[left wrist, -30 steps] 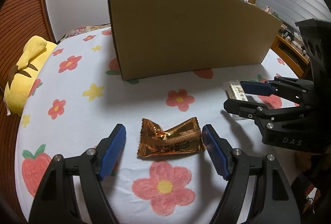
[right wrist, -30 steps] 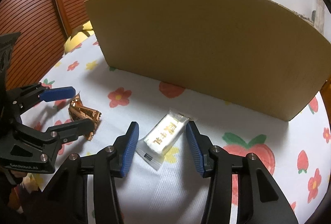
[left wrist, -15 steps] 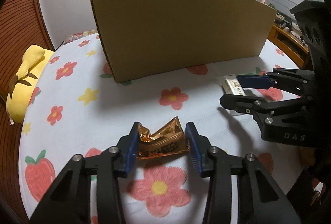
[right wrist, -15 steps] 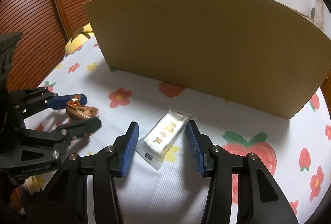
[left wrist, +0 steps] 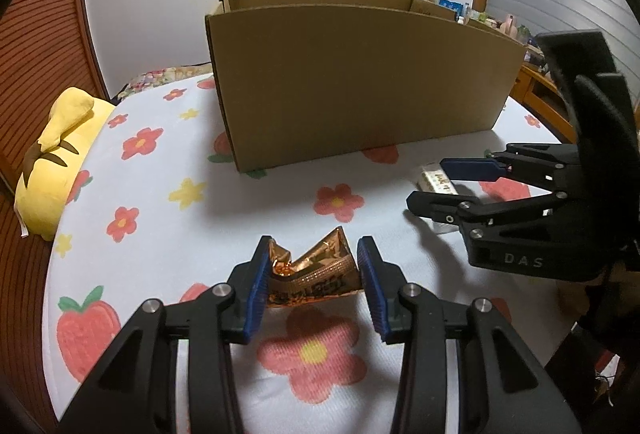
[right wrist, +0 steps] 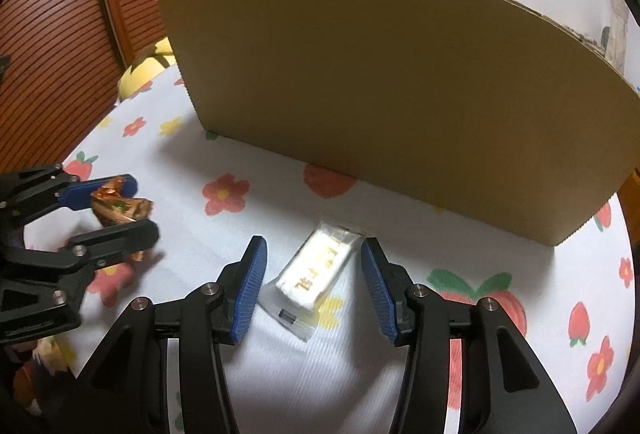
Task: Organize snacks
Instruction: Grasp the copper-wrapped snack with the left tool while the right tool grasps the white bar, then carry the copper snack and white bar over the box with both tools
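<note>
My left gripper (left wrist: 314, 286) is shut on a crumpled orange foil snack packet (left wrist: 312, 276) and holds it lifted above the flowered cloth; it also shows in the right wrist view (right wrist: 120, 211). My right gripper (right wrist: 312, 284) is open, its blue pads on either side of a white wrapped snack bar (right wrist: 316, 270) that lies on the cloth. The bar shows in the left wrist view (left wrist: 436, 179) between the right gripper's fingers (left wrist: 472, 169). A tall open cardboard box (left wrist: 360, 93) stands behind both snacks.
A yellow plush toy (left wrist: 56, 153) lies at the left edge of the cloth. Brown slatted wood panels (right wrist: 80, 13) stand at the left. A wooden shelf with small items (left wrist: 536, 89) is at the far right behind the box.
My left gripper closed on the orange packet and raised it off the cloth. The right gripper stayed open around the white bar.
</note>
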